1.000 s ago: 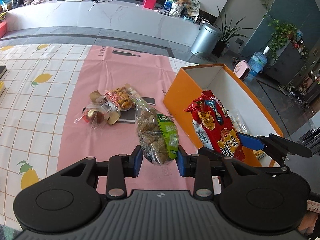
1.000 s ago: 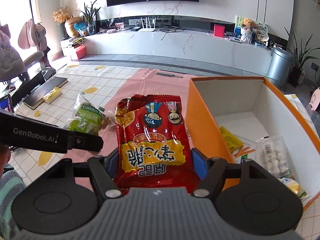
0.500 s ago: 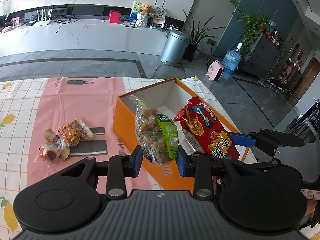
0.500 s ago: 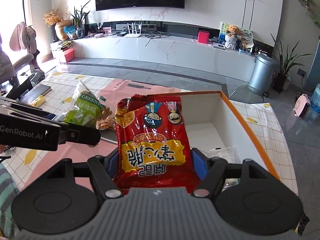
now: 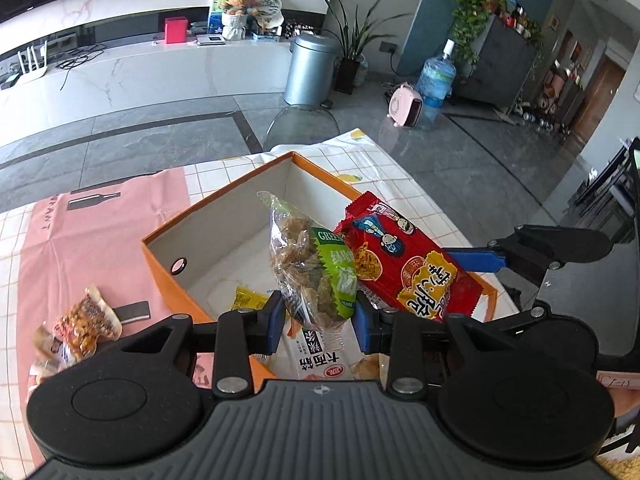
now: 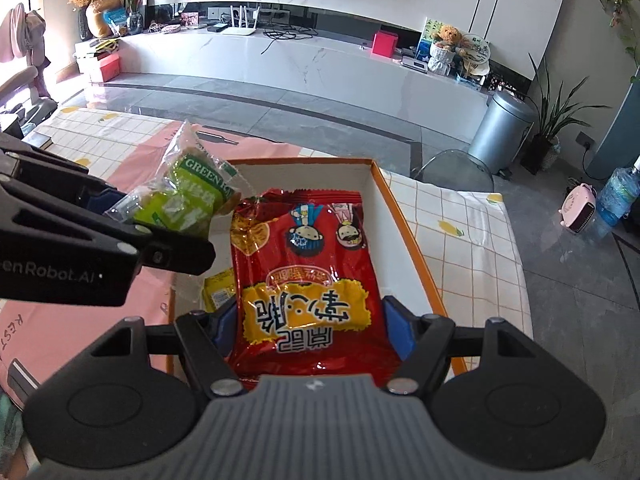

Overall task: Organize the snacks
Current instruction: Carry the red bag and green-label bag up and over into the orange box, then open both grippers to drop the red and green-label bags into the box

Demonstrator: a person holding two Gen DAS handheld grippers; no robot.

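Observation:
My left gripper (image 5: 318, 322) is shut on a clear bag of brown snacks with a green label (image 5: 316, 272) and holds it above the open orange box (image 5: 160, 264). My right gripper (image 6: 310, 332) is shut on a red snack packet (image 6: 304, 280), also held over the box (image 6: 404, 224). The red packet shows in the left wrist view (image 5: 404, 260) just right of the green bag. The green bag shows in the right wrist view (image 6: 188, 196) at the left. The box holds a yellow packet (image 5: 248, 300) and a white noodle packet (image 5: 316, 360).
Two small snack bags (image 5: 86, 324) lie on the pink mat (image 5: 92, 240) left of the box, beside a dark flat object (image 5: 134, 312). The table has a checked cloth (image 6: 468, 232). Its far edge lies just beyond the box.
Both grippers have moved with their packets from beside the box to over its opening. The loose snacks on the mat have not moved.

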